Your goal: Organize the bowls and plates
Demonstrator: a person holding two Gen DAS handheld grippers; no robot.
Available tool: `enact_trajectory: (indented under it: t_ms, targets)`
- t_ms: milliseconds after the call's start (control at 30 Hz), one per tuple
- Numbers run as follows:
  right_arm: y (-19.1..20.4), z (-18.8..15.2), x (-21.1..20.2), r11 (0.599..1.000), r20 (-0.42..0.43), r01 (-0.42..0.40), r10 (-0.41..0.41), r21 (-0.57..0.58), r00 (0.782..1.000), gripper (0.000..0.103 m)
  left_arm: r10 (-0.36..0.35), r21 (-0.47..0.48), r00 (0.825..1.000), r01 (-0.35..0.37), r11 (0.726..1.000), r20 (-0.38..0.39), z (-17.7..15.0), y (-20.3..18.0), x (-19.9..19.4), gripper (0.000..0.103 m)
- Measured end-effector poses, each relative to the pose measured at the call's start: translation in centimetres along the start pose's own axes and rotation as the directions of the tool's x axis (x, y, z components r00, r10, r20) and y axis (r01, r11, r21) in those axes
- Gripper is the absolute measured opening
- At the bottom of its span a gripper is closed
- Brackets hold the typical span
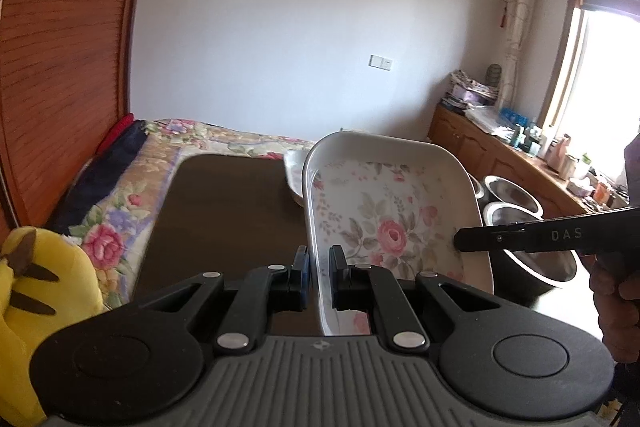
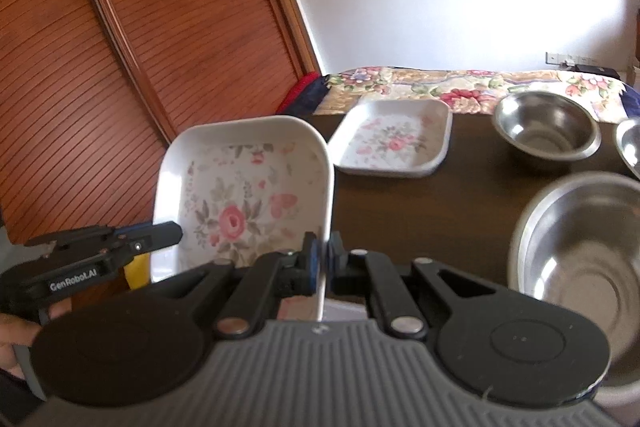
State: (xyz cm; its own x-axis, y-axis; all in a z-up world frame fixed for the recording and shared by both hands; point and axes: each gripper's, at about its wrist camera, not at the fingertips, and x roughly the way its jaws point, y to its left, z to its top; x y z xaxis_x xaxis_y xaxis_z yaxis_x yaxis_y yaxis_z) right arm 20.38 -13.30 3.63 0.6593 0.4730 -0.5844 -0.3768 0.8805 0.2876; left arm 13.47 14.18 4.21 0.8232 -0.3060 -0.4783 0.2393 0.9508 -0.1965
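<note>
While both grippers are pinched onto the same floral plate (image 2: 244,199), it hangs in the air above the near-left part of the dark table (image 2: 460,195), tilted up toward the cameras. The left gripper (image 1: 319,273) is clamped on the plate's left rim and the right gripper (image 2: 322,263) is clamped on its right rim, so it's a two-handed carry.

As for progress, I'd say it's early to midway. A second floral plate (image 2: 394,141) sits flat on the table further back, and my guess is the held one goes on top of it. The steel bowls look untouched: one small bowl (image 2: 546,131) at the back, a big bowl (image 2: 580,259) up front, and a sliver of another at the right edge. None of them are nested yet.

The right wrist view is the useful one, since it shows the whole spread of the table. From the left wrist view the held plate blocks most of that, though you do get a yellow plush toy (image 1: 36,291) and a cluttered sideboard (image 1: 520,155) by the window.
</note>
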Motion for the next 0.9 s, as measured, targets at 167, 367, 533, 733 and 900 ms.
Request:
enact_trajectory:
  t_ms: [167, 367, 533, 733, 900]
  targets:
    - [-1.0, -1.9, -2.0, 1.000, 0.006, 0.008, -0.008, 0.013, 1.000, 0.007, -0.018, 0.004, 1.000, 0.018, 1.000, -0.007, -1.8, -1.8, -0.6, 0.037]
    - [-2.4, -3.1, -3.4, 1.000, 0.011, -0.001, 0.000, 0.027, 1.000, 0.007, -0.050, 0.005, 0.999, 0.050, 0.999, -0.007, -3.3, -3.2, -0.9, 0.037]
    - [-2.9, -4.1, -3.6, 0.999, 0.002, -0.013, 0.013, 0.040, 1.000, 0.007, -0.056, -0.018, 0.998, 0.056, 0.998, -0.015, -4.5, -3.6, -0.9, 0.037]
    - [-2.9, -5.0, -3.8, 0.999, -0.002, -0.019, 0.019, 0.028, 1.000, 0.007, -0.059, -0.024, 0.998, 0.059, 0.998, -0.017, -5.0, -3.8, -1.0, 0.037]
    - [-3.0, -5.7, -3.9, 1.000, -0.006, -0.014, 0.014, 0.025, 1.000, 0.007, -0.060, -0.021, 0.998, 0.060, 0.998, -0.029, -5.2, -3.7, -0.5, 0.037]
